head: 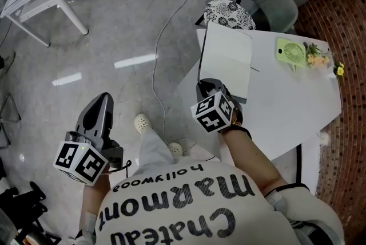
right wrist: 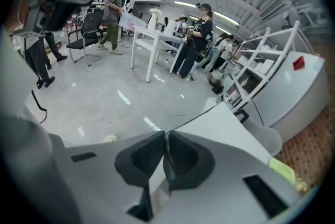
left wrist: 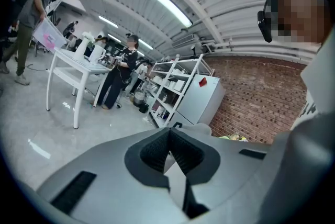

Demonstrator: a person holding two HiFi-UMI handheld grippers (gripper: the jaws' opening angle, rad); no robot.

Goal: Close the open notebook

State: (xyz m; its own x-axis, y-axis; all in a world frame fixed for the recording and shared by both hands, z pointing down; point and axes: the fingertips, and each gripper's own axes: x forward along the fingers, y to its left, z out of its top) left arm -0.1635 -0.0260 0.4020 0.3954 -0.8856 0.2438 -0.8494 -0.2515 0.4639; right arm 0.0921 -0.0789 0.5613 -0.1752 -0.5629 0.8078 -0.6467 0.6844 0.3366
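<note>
Since the right gripper (head: pixel 207 87), jaws nearly closed, pinches the near corner of the white paper notebook (head: pixel 226 58) at the left edge of the white table (head: pixel 286 106), a jerky pull could tear it or drag it off; the left gripper (head: pixel 103 99) is closed and empty.

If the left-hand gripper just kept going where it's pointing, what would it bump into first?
Nothing close: the left gripper points out over glossy grey floor. Far ahead stands a white metal shelf rack, though depth is hard to judge.
</note>
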